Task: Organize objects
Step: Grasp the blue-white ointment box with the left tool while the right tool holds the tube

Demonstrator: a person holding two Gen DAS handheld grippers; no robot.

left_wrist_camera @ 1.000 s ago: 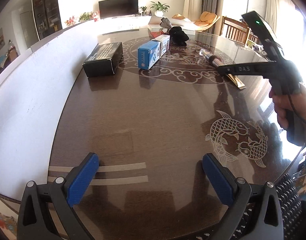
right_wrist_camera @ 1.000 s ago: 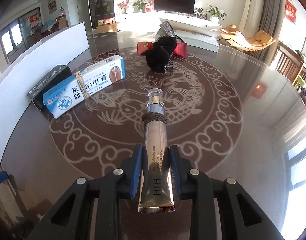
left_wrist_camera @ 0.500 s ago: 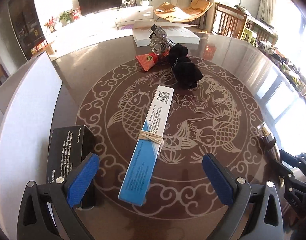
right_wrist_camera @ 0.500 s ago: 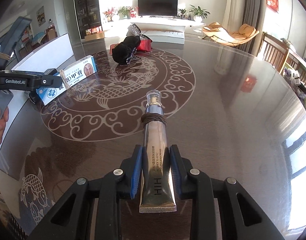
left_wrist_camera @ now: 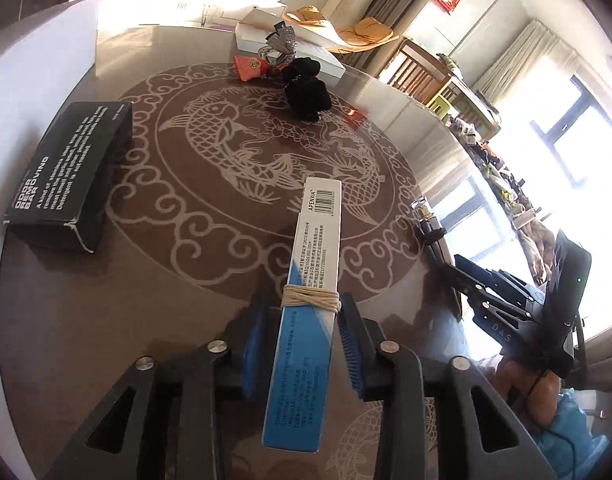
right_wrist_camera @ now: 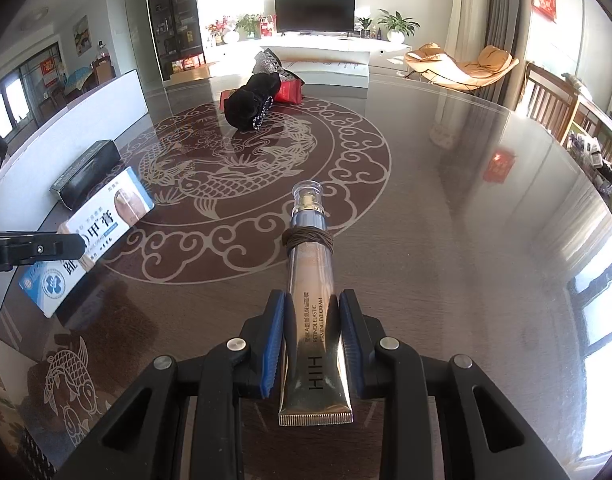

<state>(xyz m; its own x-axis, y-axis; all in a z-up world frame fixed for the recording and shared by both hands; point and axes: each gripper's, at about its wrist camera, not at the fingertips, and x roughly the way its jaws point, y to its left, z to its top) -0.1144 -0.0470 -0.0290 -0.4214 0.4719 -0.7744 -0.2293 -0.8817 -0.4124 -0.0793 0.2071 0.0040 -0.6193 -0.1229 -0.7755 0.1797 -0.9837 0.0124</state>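
My left gripper (left_wrist_camera: 304, 344) is shut on a long blue-and-white ointment box (left_wrist_camera: 310, 312) bound with a rubber band, held over the table. The box also shows in the right wrist view (right_wrist_camera: 94, 236), with a left finger (right_wrist_camera: 34, 248) across it. My right gripper (right_wrist_camera: 312, 336) is shut on a gold eye cream tube (right_wrist_camera: 312, 300) with a clear cap and a brown band. The right gripper (left_wrist_camera: 506, 304) and the tube's cap (left_wrist_camera: 424, 212) show at the right of the left wrist view.
A black box (left_wrist_camera: 70, 172) lies at the left by a white board (right_wrist_camera: 86, 116). A black cloth bundle (left_wrist_camera: 306, 88), a red pouch (left_wrist_camera: 250, 68) and a silver item (left_wrist_camera: 280, 42) lie at the far side of the round brown table (right_wrist_camera: 446, 240). Chairs (right_wrist_camera: 554, 104) stand beyond the table.
My left gripper moved in around the blue-and-white box and shut on it; it was open before. My right gripper keeps its hold on the tube.
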